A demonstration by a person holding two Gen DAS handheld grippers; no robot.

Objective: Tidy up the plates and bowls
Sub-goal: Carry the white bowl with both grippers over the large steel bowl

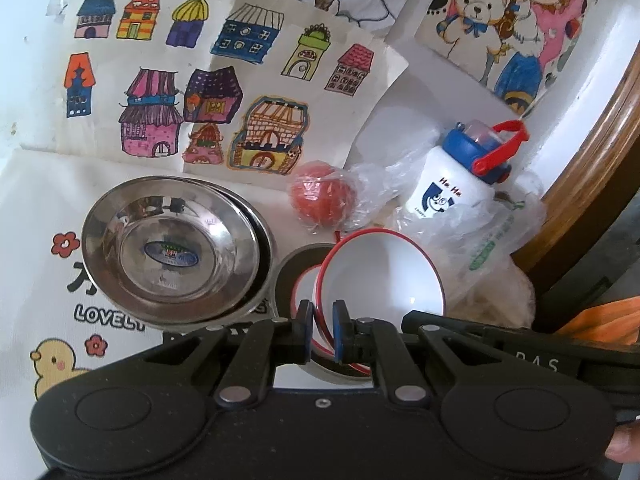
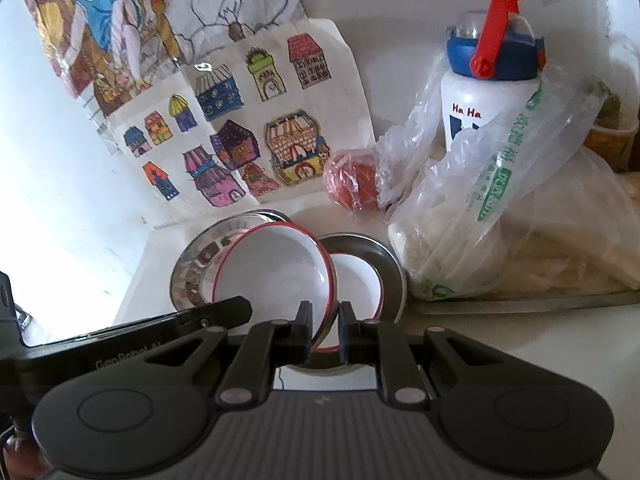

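Note:
A white bowl with a red rim (image 1: pixel 384 276) hangs tilted over the table. My left gripper (image 1: pixel 323 328) is shut on its left rim. In the right wrist view the same kind of bowl (image 2: pixel 272 280) leans left, with my right gripper (image 2: pixel 325 328) shut on its right rim. Each gripper's black body shows at the bowl's far side in the other's view. Under it a second red-rimmed bowl (image 1: pixel 306 286) (image 2: pixel 356 280) sits in a dark steel plate (image 1: pixel 292 264) (image 2: pixel 380 252). Stacked shiny steel plates (image 1: pixel 168 240) (image 2: pixel 192 268) lie to the left.
A red ball in clear plastic (image 1: pixel 320 196) (image 2: pixel 352 184) lies behind the bowls. A white bottle with a blue cap and red handle (image 1: pixel 452 184) (image 2: pixel 480 92) stands among plastic bags (image 2: pixel 480 200) at the right. Children's drawings (image 1: pixel 200 80) cover the wall. A curved wooden edge (image 1: pixel 592 152) is far right.

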